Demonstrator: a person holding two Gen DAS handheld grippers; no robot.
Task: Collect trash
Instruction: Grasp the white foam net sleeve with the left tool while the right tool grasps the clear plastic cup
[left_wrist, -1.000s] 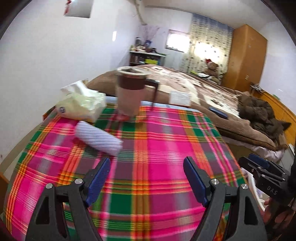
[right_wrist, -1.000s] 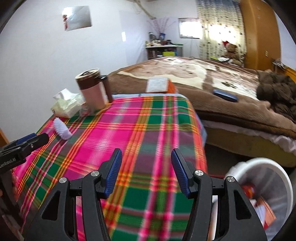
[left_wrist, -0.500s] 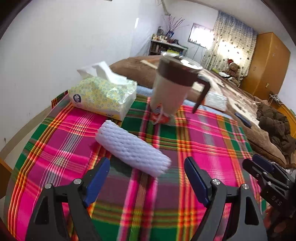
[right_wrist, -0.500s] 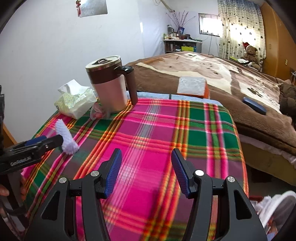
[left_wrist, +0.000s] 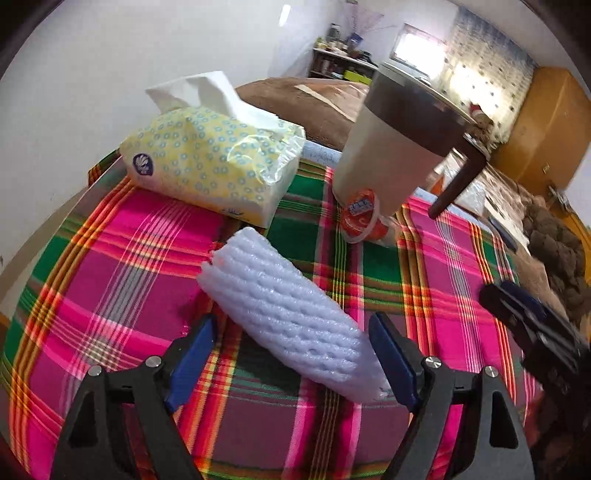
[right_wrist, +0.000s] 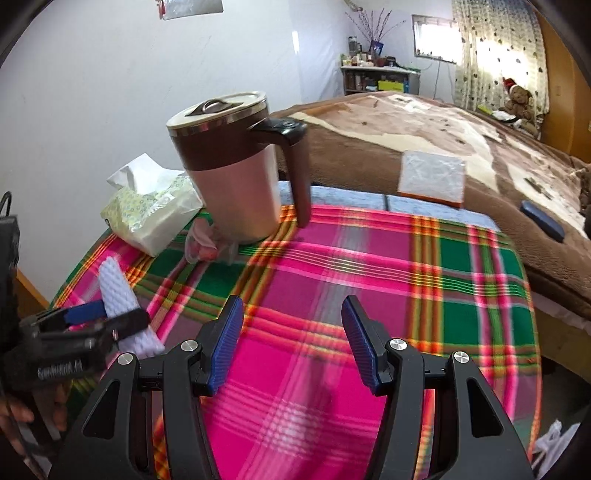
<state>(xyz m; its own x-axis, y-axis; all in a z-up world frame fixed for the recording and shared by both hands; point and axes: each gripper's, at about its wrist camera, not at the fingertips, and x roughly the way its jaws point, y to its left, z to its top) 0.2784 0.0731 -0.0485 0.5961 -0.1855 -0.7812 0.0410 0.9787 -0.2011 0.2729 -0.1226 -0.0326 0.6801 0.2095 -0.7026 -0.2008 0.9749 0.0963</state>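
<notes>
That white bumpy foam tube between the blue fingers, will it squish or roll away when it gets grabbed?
The foam tube looks like soft netted packing foam, so it probably squashes and weighs little. Its rounded shape might roll, but the open left gripper straddles it.

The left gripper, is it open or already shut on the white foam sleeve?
Open. The left gripper has its blue fingers spread on either side of the white foam sleeve, which lies flat on the plaid cloth.

Daylight from blown-out curtained window (right_wrist: 495, 48); room bright. Heavy fisheye bending, dark corner vignette; mug (right_wrist: 236, 166) motion-blurred.
</notes>
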